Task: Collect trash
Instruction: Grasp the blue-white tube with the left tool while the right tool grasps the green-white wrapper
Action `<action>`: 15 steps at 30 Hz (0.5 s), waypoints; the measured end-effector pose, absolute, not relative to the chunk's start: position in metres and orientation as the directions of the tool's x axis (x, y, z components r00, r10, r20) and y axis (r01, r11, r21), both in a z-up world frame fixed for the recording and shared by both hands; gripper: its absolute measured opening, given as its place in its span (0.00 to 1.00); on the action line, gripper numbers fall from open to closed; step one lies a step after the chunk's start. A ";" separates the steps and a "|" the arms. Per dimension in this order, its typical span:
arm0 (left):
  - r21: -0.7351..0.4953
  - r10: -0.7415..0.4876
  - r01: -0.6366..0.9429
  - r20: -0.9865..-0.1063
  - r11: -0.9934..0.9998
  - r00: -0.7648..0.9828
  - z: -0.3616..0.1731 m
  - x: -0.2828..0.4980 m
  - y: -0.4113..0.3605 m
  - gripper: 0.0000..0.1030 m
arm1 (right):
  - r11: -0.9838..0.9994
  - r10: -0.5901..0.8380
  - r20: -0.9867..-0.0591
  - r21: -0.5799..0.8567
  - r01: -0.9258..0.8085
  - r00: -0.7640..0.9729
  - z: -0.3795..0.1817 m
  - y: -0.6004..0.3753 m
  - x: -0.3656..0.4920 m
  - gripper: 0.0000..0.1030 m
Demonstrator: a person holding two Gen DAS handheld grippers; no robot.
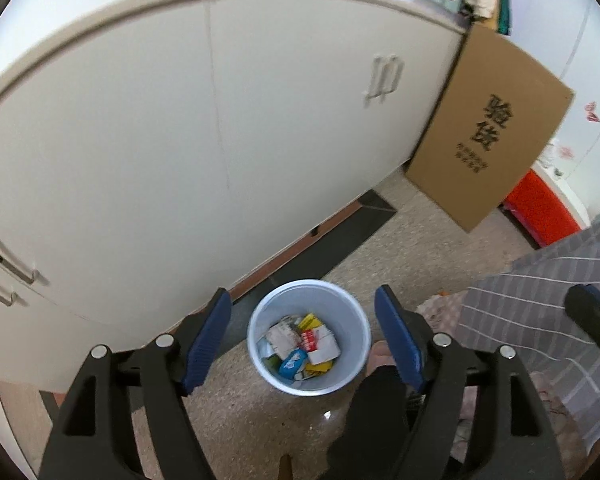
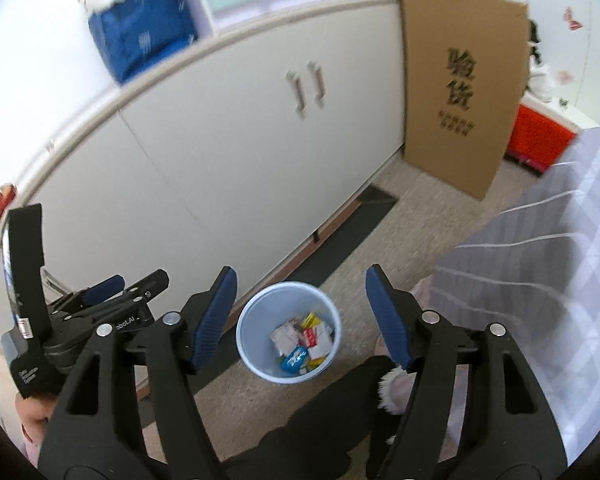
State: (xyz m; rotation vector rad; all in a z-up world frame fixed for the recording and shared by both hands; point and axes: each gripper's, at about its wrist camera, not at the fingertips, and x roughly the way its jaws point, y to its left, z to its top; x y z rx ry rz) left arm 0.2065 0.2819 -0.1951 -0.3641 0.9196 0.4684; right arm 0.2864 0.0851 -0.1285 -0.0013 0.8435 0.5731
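A small pale blue bin (image 1: pixel 309 336) stands on the speckled floor below both grippers, close to the white cabinet. Inside it lies crumpled trash (image 1: pixel 300 346): white, red, yellow and blue wrappers. My left gripper (image 1: pixel 306 342) hangs open above the bin, with nothing between its blue pads. In the right wrist view the same bin (image 2: pixel 288 332) and its trash (image 2: pixel 302 346) show between the open jaws of my right gripper (image 2: pixel 300 320), which hold nothing. The left gripper (image 2: pixel 100 300) appears at the left of that view, beside the right one.
White cabinet doors (image 1: pixel 180 140) with metal handles fill the left and back. A cardboard box (image 1: pixel 488 128) leans at the cabinet's end, with a red crate (image 1: pixel 540 208) behind it. Grey striped fabric (image 2: pixel 540 240) lies on the right. A dark-trousered leg (image 1: pixel 376 420) stands near the bin.
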 end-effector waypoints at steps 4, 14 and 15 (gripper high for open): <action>-0.120 0.190 -0.460 -0.797 0.880 0.573 -0.166 0.213 0.245 0.72 | 0.861 0.478 -0.661 0.223 -0.456 0.579 -0.103 0.036 0.277 0.65; -0.196 0.004 -0.220 -0.739 0.956 0.674 -0.103 0.250 0.111 0.75 | 0.928 0.372 -0.583 0.240 -0.285 0.722 -0.067 -0.119 0.274 0.66; -0.195 -0.008 -0.199 -0.735 0.960 0.678 -0.099 0.253 0.097 0.75 | 0.932 0.362 -0.581 0.244 -0.268 0.729 -0.067 -0.134 0.275 0.66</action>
